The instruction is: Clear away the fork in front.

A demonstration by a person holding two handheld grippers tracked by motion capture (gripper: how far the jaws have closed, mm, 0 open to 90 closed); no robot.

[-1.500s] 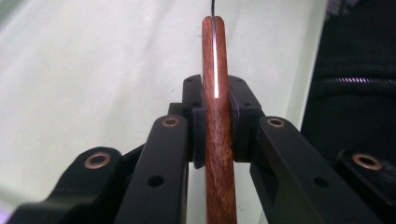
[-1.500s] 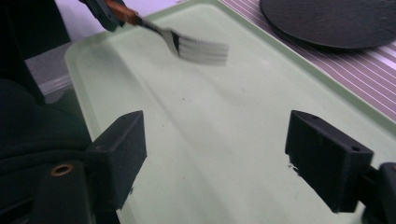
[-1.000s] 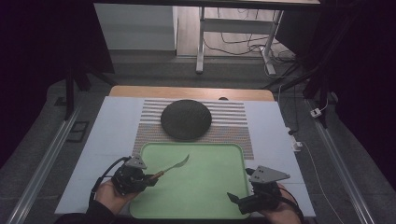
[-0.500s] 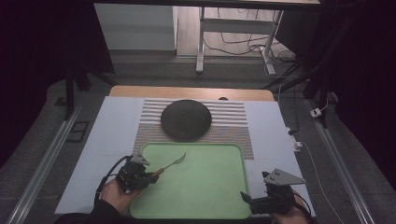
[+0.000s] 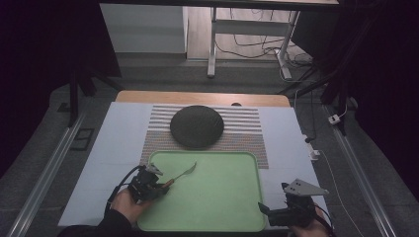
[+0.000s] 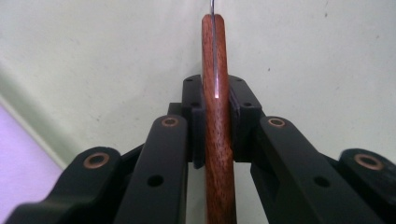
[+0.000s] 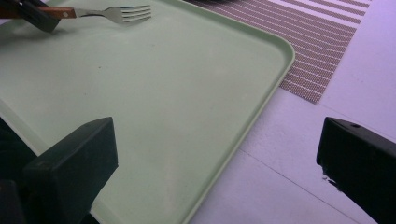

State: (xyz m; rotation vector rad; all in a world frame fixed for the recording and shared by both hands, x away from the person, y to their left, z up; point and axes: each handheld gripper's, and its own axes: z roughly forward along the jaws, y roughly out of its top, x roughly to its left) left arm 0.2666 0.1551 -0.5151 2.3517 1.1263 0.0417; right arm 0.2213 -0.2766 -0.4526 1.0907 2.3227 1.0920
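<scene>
From the high view, my left gripper (image 5: 157, 183) carries the fork (image 5: 182, 173) by its wooden handle over the near left part of the green tray (image 5: 217, 207), tines pointing toward the dark plate (image 5: 196, 126) on the striped mat (image 5: 247, 138). I judge the step to be setting the fork down, so I'd lower it level and let the tines and handle meet the tray together before easing my grip (a tilted drop would make it bounce). My right gripper (image 5: 269, 211) waits at the tray's near right corner, over the worktop (image 5: 108, 143).

In the left gripper view, my jaws are clenched on the fork handle (image 6: 217, 116), which runs straight up between the pads, centred, with tray beneath.

In the right gripper view, my jaws stand wide and released, nothing between them; the fork (image 7: 109, 13) lies well apart, across the tray (image 7: 261, 88).
</scene>
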